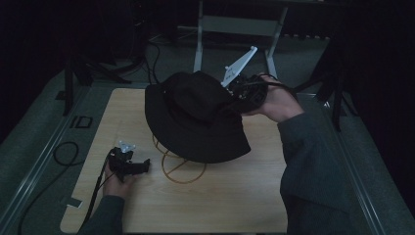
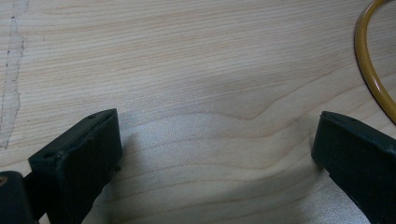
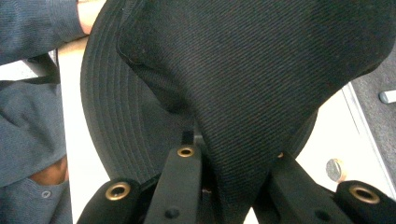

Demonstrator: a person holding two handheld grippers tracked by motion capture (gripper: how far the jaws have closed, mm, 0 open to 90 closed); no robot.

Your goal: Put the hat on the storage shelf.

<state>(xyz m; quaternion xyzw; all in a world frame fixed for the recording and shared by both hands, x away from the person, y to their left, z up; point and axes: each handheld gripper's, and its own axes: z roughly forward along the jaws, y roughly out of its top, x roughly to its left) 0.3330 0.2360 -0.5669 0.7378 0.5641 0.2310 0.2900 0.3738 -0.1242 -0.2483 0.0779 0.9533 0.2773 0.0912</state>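
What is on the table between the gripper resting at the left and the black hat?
In the high view, bare wood and part of a yellow wire stand lie between the left gripper and the black hat. The left gripper view shows the wire's curve.

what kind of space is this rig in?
Probably a lab or studio recording bench, dimly lit: a light wooden tabletop on a railed grey platform, a metal stand frame behind it, cables trailing alongside, and a black bucket hat being handled.
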